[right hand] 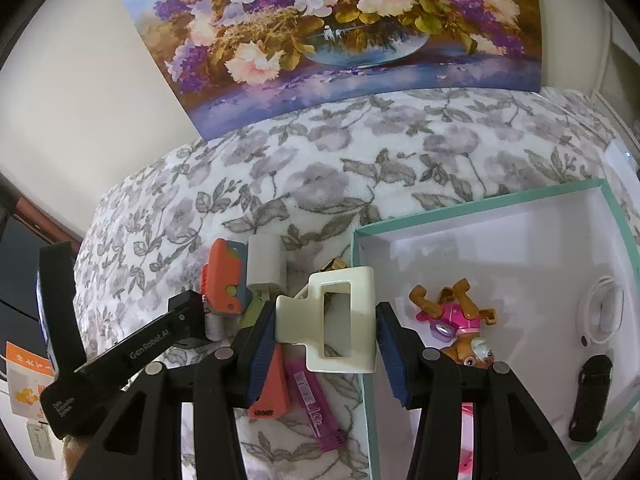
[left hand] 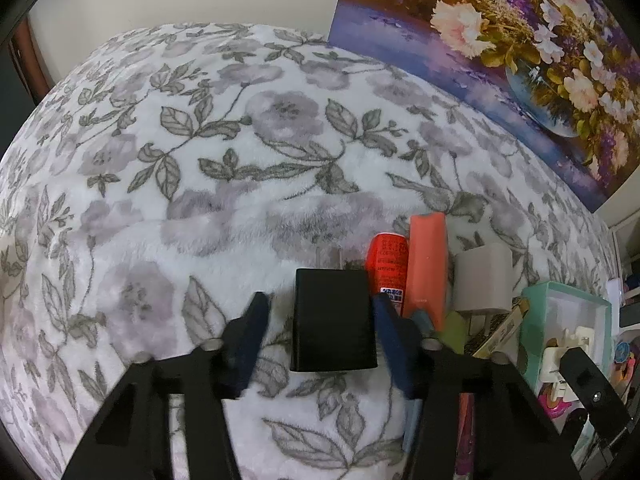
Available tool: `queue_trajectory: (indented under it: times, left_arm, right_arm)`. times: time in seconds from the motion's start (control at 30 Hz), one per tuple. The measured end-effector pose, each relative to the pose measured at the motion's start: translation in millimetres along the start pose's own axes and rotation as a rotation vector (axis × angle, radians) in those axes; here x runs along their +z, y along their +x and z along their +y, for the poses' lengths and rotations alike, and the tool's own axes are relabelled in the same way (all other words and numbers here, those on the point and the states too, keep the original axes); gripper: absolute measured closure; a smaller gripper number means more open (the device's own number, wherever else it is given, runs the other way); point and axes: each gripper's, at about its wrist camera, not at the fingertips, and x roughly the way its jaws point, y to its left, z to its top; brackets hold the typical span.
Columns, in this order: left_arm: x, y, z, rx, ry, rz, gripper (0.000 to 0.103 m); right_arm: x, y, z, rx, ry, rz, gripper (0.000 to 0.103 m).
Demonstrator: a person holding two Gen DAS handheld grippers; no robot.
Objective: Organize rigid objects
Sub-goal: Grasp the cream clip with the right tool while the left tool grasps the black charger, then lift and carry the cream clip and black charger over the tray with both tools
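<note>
A black plug block [left hand: 334,320] lies on the flowered blanket [left hand: 200,160] between the fingers of my left gripper [left hand: 320,304]. The right finger [left hand: 390,336] is against the block, while blanket shows between the block and the left finger [left hand: 250,336], so the gripper is open. My right gripper [right hand: 326,312] is shut on a cream hair claw clip [right hand: 362,320], held above the blanket at the left edge of a teal-rimmed white box [right hand: 480,236]. In the box lie a pink toy dog [right hand: 460,320], a black clip [right hand: 592,392] and a white round item [right hand: 604,312].
Right of the black block lie a red tube [left hand: 386,264], an orange box [left hand: 426,268] and a grey-white charger [left hand: 484,280]. An orange eraser [right hand: 272,392] and a magenta pack [right hand: 316,404] lie under the right gripper. A flower painting [right hand: 340,40] leans at the back.
</note>
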Motion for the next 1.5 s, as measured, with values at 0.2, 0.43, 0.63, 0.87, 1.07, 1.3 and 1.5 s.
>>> queue_trajectory:
  times: [0.2,0.43,0.63,0.87,1.07,1.3,1.5]
  left_arm:
    - [-1,-1,-1,-0.006,0.004,0.009,0.06]
    - [-3,-18,5,0.006,-0.019,-0.007,0.06]
    - [-1,-43,3,0.017,-0.025,-0.049,0.06]
    - [-2,-76,-18,0.012,-0.006,-0.11,0.06]
    - [-12,-89,-58,-0.02,0.064,-0.125,0.06]
    - [-32,-87,-109,-0.08,0.159,-0.086,0.06]
    - [-47,-82,-143,-0.124,0.22,-0.052,0.06]
  right_arm:
    - [0,-3,-2,0.003,0.004,-0.001,0.052]
    - [1,-13,-8,0.006,0.017,-0.001,0.052]
    - [2,-26,-19,0.005,0.039,-0.012,0.052]
    - [6,-38,-41,-0.028,0.062,-0.021,0.052]
    - [7,-41,-75,-0.093,0.101,-0.011,0.052]
    - [9,-53,-118,-0.145,0.164,-0.025,0.052]
    - [8,-63,-153,-0.172,0.213,-0.036,0.052]
